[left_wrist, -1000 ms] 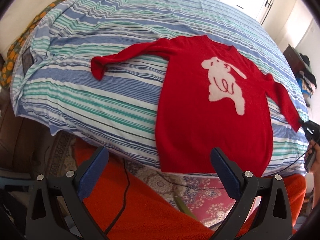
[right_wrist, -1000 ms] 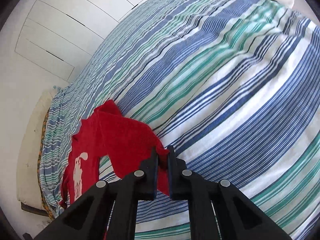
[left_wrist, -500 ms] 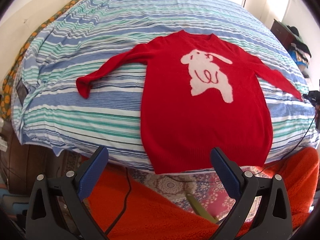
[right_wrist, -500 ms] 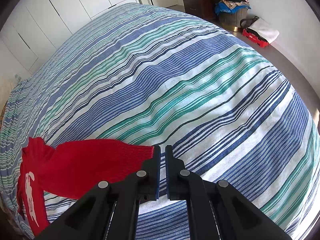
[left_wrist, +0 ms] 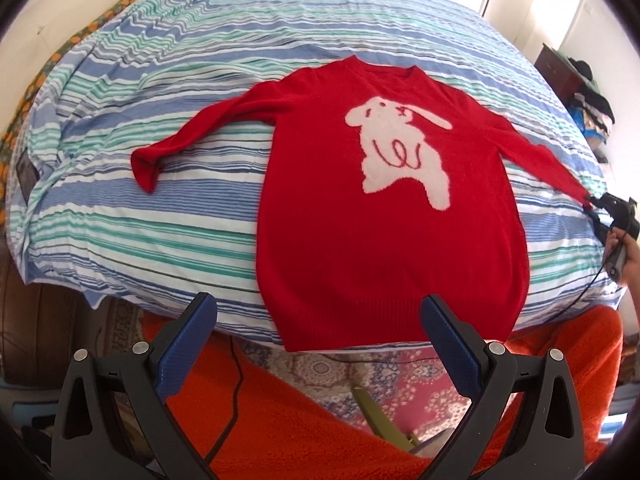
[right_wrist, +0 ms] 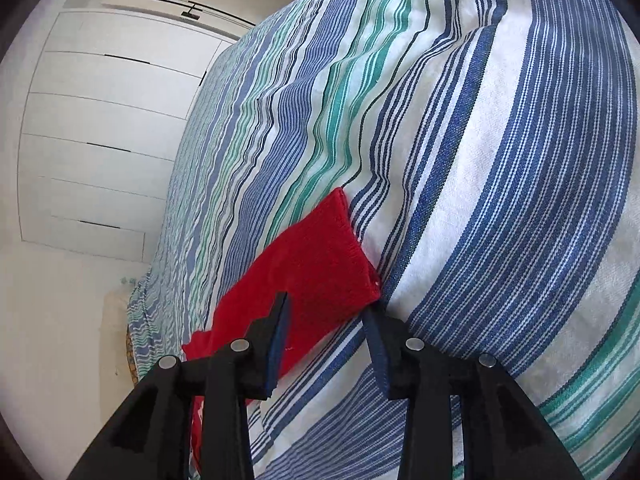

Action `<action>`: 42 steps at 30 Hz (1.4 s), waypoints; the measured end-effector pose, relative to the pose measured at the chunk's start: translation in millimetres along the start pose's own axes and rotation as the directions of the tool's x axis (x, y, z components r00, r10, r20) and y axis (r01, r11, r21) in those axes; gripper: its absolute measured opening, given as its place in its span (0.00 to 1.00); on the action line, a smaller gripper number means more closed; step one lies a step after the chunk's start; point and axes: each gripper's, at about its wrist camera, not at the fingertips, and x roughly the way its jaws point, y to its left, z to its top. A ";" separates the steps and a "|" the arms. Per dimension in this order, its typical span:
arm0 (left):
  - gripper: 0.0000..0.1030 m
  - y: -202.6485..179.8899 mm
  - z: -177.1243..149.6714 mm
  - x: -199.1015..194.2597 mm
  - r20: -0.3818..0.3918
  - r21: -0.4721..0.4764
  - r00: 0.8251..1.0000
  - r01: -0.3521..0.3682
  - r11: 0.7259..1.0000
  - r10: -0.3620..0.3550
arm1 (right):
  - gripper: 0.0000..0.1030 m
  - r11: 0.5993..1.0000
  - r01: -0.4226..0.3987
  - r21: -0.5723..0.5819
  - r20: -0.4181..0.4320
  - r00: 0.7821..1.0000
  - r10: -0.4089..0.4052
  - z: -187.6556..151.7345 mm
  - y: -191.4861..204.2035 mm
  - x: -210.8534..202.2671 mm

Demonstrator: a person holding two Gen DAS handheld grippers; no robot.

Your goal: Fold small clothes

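Seemingly untouched by the left tool [left_wrist: 318,332], the red sweater [left_wrist: 384,216] lay flat and face up on the striped bed [left_wrist: 168,216], its hem at the bed's near edge and its white animal patch [left_wrist: 400,152] on the chest. That tool hung above the near edge, jaws wide with nothing between them, over an orange blanket [left_wrist: 304,420]. 1 sleeve stretched toward the bed's left edge; the other reached the right edge, where the right tool [left_wrist: 600,208] sat at its cuff in a hand [left_wrist: 628,252].

From the right wrist, the right tool [right_wrist: 326,312] had just been opening: its jaws stood narrowly apart, the cuff [right_wrist: 320,264] lying flat on the bed between and beyond them, neither pad pressing it. White cupboard doors [right_wrist: 100,120] stood behind the bed's far edge.
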 end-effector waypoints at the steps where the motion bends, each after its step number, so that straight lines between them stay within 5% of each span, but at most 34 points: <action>1: 0.99 2.9 -1.9 -2.4 0.006 -0.001 1.000 -0.012 1.000 0.012 | 0.04 0.999 0.039 -0.017 0.012 0.999 -0.039 -0.1 1.3 -0.8; 7: 0.99 27.5 -14.0 3.3 -0.021 -0.080 1.000 -0.024 0.996 0.022 | 0.03 0.951 0.268 -0.155 0.092 0.962 -0.256 -23.8 9.1 -37.5; 10: 0.98 23.8 -10.4 13.1 -0.061 -0.072 0.998 0.013 0.997 -0.017 | 0.03 0.946 0.282 -0.162 0.088 0.959 -0.271 -26.5 -0.2 -34.9; 16: 0.99 11.1 -4.7 2.2 0.016 0.016 0.999 -0.040 0.999 0.040 | 0.05 0.922 0.331 -0.201 0.105 0.943 -0.316 -31.8 15.2 -35.9; 20: 0.98 20.4 -10.4 6.3 0.015 0.019 0.997 -0.074 0.997 0.074 | 0.42 0.899 0.361 -0.247 0.150 0.931 -0.333 -43.0 18.8 -53.8; 23: 0.99 24.6 -12.9 15.8 0.011 0.044 0.994 -0.112 0.993 0.112 | 0.46 0.837 0.418 -0.354 0.227 0.906 -0.357 -67.7 37.0 -77.6; 25: 0.99 23.5 -11.3 26.9 0.005 0.064 0.993 -0.114 0.991 0.114 | 0.46 0.817 0.357 -0.452 0.192 0.934 -0.302 -97.0 57.9 -82.7; 28: 0.99 12.7 -5.5 48.7 -0.006 0.119 0.995 -0.099 0.988 0.101 | 0.46 0.786 0.098 -0.610 -0.049 0.986 -0.161 -166.1 93.3 -65.7; 29: 0.99 6.9 -3.8 56.3 0.002 0.146 0.996 -0.094 0.985 0.094 | 0.46 0.768 -0.001 -0.641 -0.157 0.979 -0.129 -194.6 103.4 -55.5; 31: 0.99 -5.3 -0.8 75.0 0.018 0.200 0.995 -0.097 0.975 0.095 | 0.45 0.727 -0.161 -0.667 -0.355 0.927 -0.120 -249.9 118.0 -30.1; 35: 0.98 -25.4 -2.1 121.9 -0.007 0.277 0.995 -0.090 0.957 0.096 | 0.44 0.661 -0.244 -0.709 -0.497 0.838 -0.224 -327.7 124.1 15.0; 36: 0.98 -30.7 -5.7 132.8 -0.033 0.309 0.994 -0.092 0.947 0.108 | 0.21 0.656 -0.235 -0.717 -0.511 0.818 -0.266 -338.9 118.6 24.6; 37: 0.98 -36.0 -10.6 139.6 -0.042 0.339 0.992 -0.096 0.936 0.118 | 0.04 0.632 -0.207 -0.747 -0.490 0.814 -0.312 -346.2 114.3 30.1; 38: 0.98 -39.2 -16.5 141.0 -0.029 0.358 0.992 -0.107 0.928 0.125 | 0.05 0.606 -0.184 -0.774 -0.466 0.814 -0.348 -351.0 110.3 31.4; 42: 0.99 -40.9 -34.9 137.3 -0.010 0.358 0.993 -0.103 0.928 0.114 | 0.05 0.619 -0.142 -0.772 -0.426 0.839 -0.339 -351.1 107.0 25.0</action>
